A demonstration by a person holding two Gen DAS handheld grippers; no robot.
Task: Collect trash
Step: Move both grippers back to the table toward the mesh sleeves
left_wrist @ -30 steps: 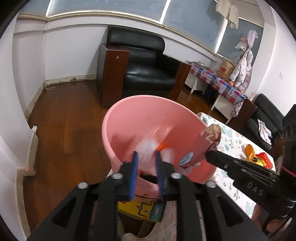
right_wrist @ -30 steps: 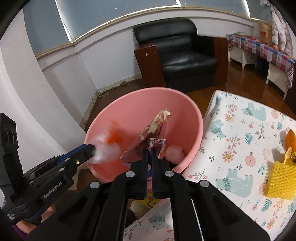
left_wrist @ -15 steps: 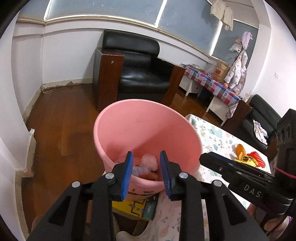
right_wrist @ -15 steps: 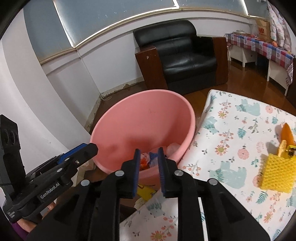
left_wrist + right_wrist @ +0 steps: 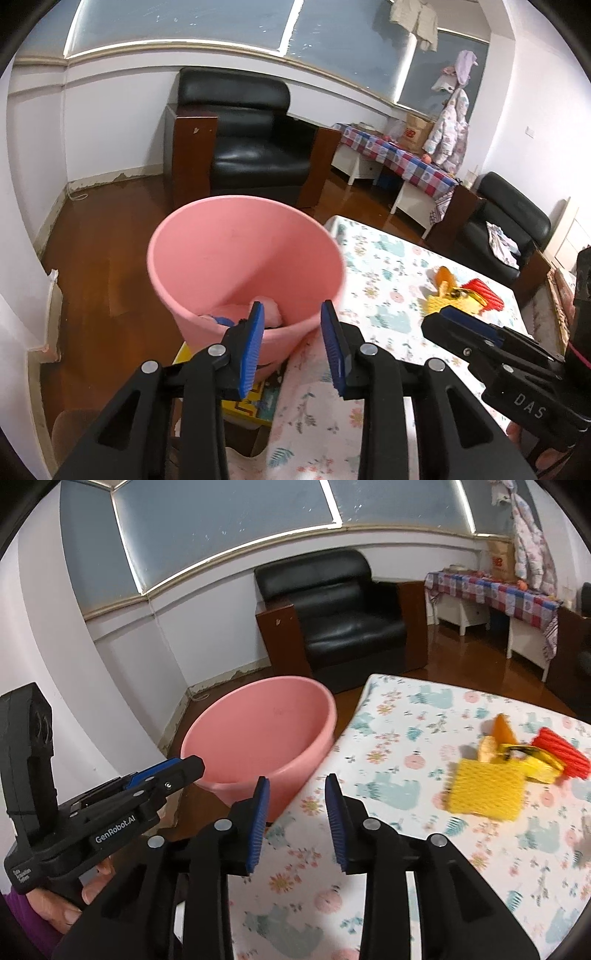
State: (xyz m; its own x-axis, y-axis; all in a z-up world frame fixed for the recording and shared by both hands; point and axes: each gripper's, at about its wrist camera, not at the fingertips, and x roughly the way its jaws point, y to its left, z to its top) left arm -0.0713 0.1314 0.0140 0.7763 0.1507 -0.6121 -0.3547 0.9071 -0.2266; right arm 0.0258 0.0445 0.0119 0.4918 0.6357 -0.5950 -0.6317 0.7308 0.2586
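A pink bucket [image 5: 240, 254] [image 5: 258, 734] stands off the left edge of the table with the floral cloth [image 5: 384, 288] [image 5: 406, 812]; pink and blue scraps [image 5: 269, 314] lie at its bottom. My left gripper [image 5: 291, 314] hovers at the bucket's near rim, jaws opening, nothing between them. My right gripper [image 5: 297, 788] is over the table's left edge, jaws opening and empty. On the cloth lie a yellow foam net [image 5: 484, 794], an orange peel [image 5: 502, 731], a yellow wrapper [image 5: 535, 764] and a red ridged piece [image 5: 561, 753] [image 5: 484, 291].
A black armchair [image 5: 255, 147] [image 5: 347, 616] stands behind the bucket on the wood floor. A side table with a checked cloth [image 5: 399, 155] is at the back right, another black seat [image 5: 506, 225] beyond it. A yellow box [image 5: 255, 402] lies under the bucket. A hand [image 5: 66, 904] holds the left gripper.
Both grippers let their scraps fall into the bucket, opened, and drew back and up from it; the right one swung toward the table.
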